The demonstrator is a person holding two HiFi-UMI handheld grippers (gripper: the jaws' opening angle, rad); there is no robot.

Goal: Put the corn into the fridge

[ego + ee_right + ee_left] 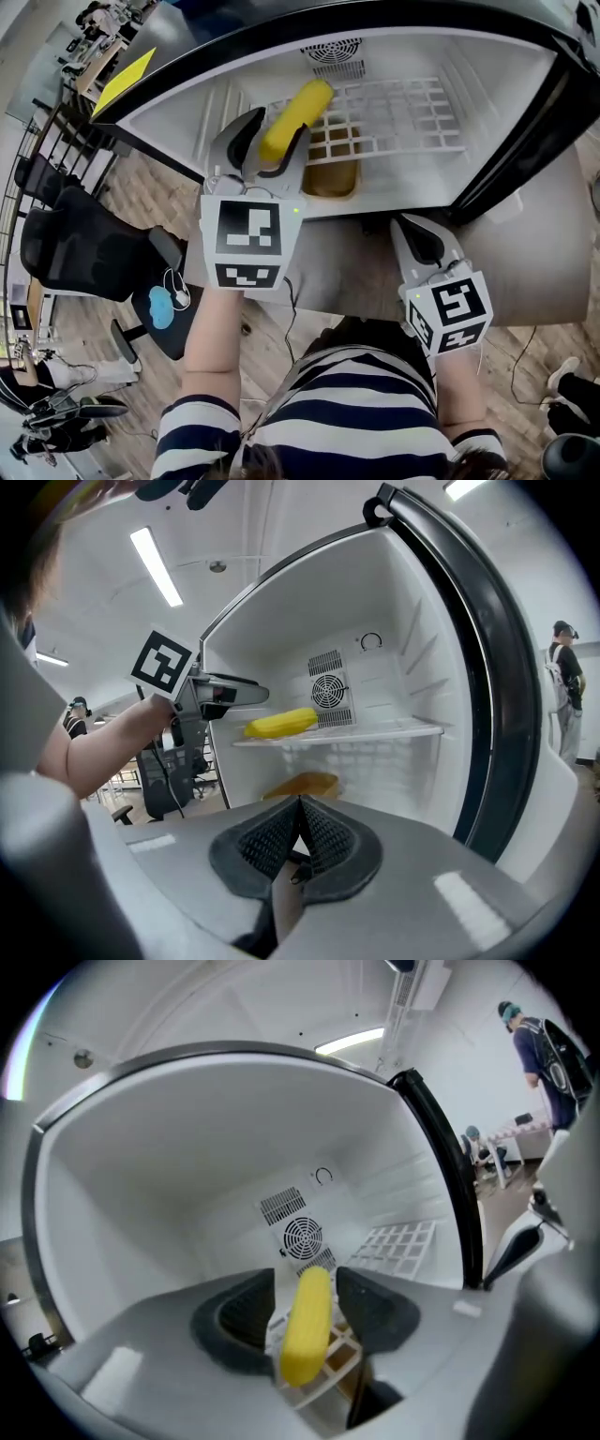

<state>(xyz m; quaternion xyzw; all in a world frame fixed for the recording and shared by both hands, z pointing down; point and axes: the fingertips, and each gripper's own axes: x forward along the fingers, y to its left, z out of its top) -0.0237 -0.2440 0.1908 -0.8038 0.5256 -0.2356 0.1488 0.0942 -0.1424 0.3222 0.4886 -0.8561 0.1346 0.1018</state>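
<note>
Fridge stands open, its door swung to the right. The corn lies on the white wire shelf inside, one end toward the fan grille on the back wall.

Left gripper reaches into the compartment with its jaws spread, one on each side of the corn. The left gripper view shows a narrow gap on both sides of the cob — no firm pinch is seen.

Right gripper is held outside the fridge, in front of the opening and well apart from the corn. Its jaws are pressed together with nothing between them.

A yellow-brown tray sits on the fridge floor below the shelf.
</note>
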